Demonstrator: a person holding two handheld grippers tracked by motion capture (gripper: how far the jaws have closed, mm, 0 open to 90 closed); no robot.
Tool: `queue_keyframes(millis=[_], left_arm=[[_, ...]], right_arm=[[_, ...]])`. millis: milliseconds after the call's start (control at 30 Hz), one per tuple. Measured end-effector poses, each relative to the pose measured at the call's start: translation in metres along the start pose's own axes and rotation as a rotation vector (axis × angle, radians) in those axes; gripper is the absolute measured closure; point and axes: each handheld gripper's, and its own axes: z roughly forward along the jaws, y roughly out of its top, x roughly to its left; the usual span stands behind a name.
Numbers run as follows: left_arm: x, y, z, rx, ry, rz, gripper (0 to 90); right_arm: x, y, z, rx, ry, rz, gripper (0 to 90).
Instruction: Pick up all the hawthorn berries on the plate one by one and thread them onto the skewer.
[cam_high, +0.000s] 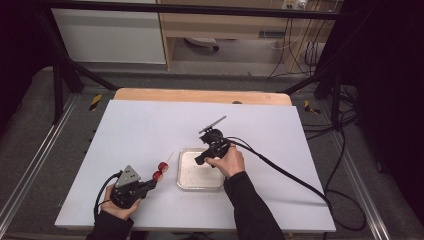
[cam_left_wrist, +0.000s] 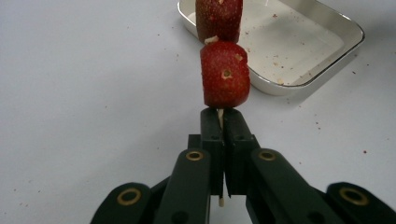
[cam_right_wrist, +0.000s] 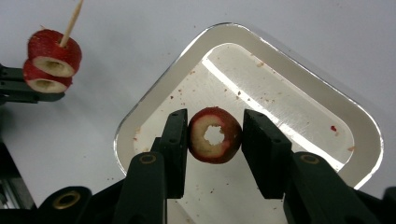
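Your table (cam_high: 150, 130) and what sits on it

You have a white-topped table with a wooden far edge; one shallow metal tray (cam_high: 183, 172) rests near its middle, red crumbs scattered on the surface around it.

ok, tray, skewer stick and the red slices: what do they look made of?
Tray: looks like polished metal, probably stainless; bright mirror rim, streaky reflections on its floor. Skewer: pale wood or bamboo, matte, tapering thin. Slices: real fruit by the look; glossy speckled red skin, pale flesh, cored middle on the slice between the right gripper jaws. Which fruit, can't tell.
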Motion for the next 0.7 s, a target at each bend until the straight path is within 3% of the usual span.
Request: queue_keyframes(millis=[167, 367, 700], left_arm=[[-0.006, 0.001, 0.003, -0.008, 0.009, -0.004, 87.9], [-0.018, 0.003, 0.009, -0.011, 0.017, -0.007, 87.9], [-0.037, 0.009, 0.017, -0.050, 0.035, -0.044, 87.9]], right_arm=[[-0.005, -0.021, -0.006, -0.108, 0.064, 0.045, 62.1], [-0.013, -0.048, -0.011, -0.286, 0.157, 0.115, 62.1], [-0.022, -0.075, -0.015, -0.536, 0.214, 0.205, 62.1]])
